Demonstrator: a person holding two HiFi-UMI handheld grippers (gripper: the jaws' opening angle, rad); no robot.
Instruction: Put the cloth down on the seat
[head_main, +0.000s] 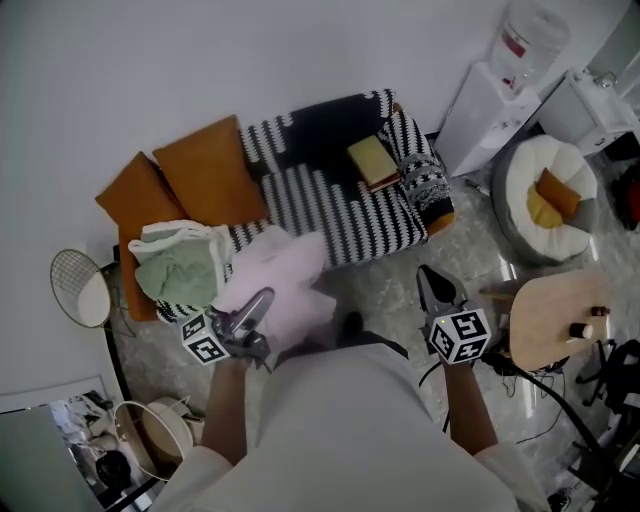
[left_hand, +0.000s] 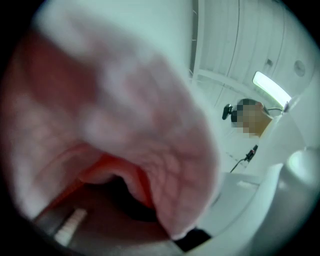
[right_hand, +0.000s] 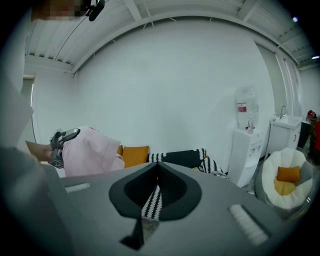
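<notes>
Cloth: the pink cloth (head_main: 283, 283) hung bunched from the left gripper (head_main: 260, 303), up in the air in front of the sofa's near edge and not yet resting on anything.
Left gripper: its jaws were pinched on a fold of the cloth; from its own camera the pink fabric filled nearly the whole view.
Right gripper: the right gripper (head_main: 438, 288) was held off to the other side of the person, jaws drawn together with only a sliver between them, and nothing in them.
Seat: the striped seat (head_main: 345, 215) lay ahead of the cloth and a little to its right, running lengthwise from left to right across the person's front.
Taken spots: a green and white pile (head_main: 180, 268) sat at the seat's left end just beside the cloth, orange cushions (head_main: 200, 170) leaned behind it, and a yellow book (head_main: 371, 160) lay near the right end.
Free stretch: the bare stripes in the middle looked like the likeliest landing place.
Nearer hand: the left, by my reckoning; it already had the cloth and needed only to go forward, slightly rightward, and down.
</notes>
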